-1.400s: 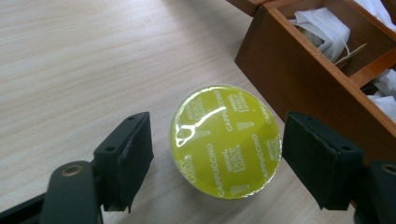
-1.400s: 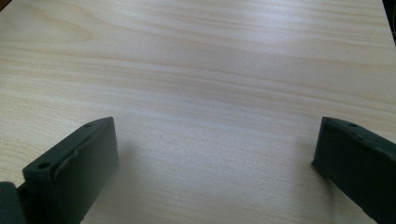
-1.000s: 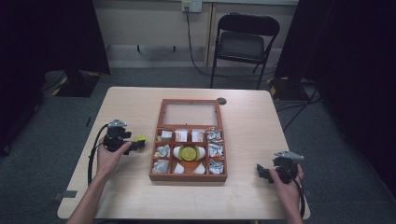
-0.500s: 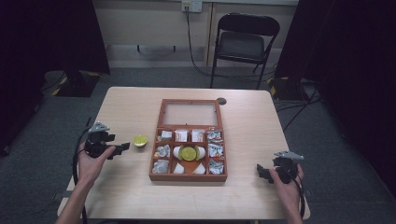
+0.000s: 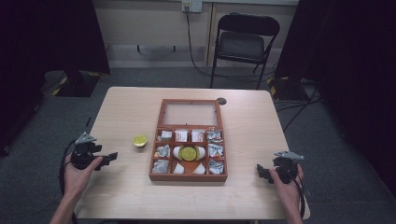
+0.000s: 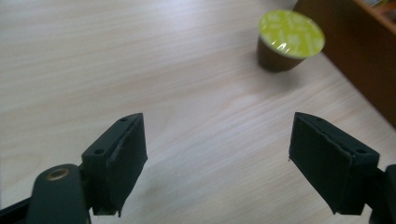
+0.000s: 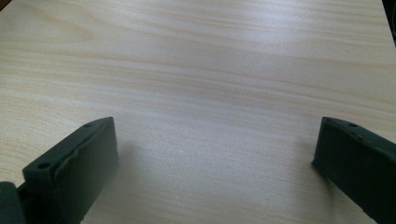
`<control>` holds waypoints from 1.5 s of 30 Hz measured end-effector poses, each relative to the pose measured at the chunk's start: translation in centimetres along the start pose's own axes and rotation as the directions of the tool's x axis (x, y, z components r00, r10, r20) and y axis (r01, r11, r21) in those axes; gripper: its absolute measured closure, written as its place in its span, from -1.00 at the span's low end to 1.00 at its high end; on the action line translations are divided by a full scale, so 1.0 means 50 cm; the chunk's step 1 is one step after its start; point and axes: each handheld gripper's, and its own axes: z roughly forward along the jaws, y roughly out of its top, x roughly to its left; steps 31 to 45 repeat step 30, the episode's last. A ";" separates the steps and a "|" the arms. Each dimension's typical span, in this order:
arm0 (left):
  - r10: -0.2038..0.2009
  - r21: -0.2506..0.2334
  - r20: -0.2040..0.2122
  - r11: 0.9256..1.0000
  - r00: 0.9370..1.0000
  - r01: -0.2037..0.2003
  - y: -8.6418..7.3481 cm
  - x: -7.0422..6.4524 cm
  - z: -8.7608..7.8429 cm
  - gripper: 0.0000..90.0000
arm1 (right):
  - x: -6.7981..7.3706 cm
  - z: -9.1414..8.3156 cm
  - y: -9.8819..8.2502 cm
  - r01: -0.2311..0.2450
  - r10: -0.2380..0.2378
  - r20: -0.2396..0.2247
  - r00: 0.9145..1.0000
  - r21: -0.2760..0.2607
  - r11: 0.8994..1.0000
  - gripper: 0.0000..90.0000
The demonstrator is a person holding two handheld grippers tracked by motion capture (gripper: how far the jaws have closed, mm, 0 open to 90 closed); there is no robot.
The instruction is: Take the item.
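Left tool (image 5: 111,157) has pulled back toward the near-left part of the surface (image 5: 126,107), away from the green-lidded capsule (image 5: 139,140), which it was at a second ago; capsule stays where it was set, upright, just left of the wooden box (image 5: 188,176) and apart from it. Right tool (image 5: 260,171) unchanged, near the right front edge. Left tool jaws spread wide, nothing between them; in the left gripper view the capsule (image 6: 289,41) sits ahead and to the right of the jaws, well clear, next to the box wall (image 6: 359,56). Right tool jaws also wide apart, empty, bare wood under them (image 7: 210,93). Box lid is open, lying flat behind the tray. Tray compartments hold small wrapped packets (image 5: 163,151), and a second green-lidded capsule (image 5: 188,152) is in the middle compartment. Small dark round disc (image 5: 221,101) on the surface beyond the box's right corner. Folding chair (image 5: 243,42) behind the surface. Each tool is held by a hand, left hand (image 5: 79,173) and right hand (image 5: 286,183).
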 end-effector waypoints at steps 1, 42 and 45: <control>-0.003 0.005 0.003 1.000 1.000 0.003 -0.005 0.004 0.002 -0.60 | 0.000 0.000 0.000 0.000 0.000 0.000 1.000 0.000 1.000 -1.00; 0.017 -0.004 -0.124 1.000 0.992 -0.018 -0.052 0.000 0.053 -0.81 | 0.000 0.000 0.000 0.000 0.000 -0.003 1.000 0.001 1.000 -1.00; 0.017 -0.004 -0.124 1.000 0.992 -0.018 -0.052 0.000 0.053 -0.81 | 0.000 0.000 0.000 0.000 0.000 -0.003 1.000 0.001 1.000 -1.00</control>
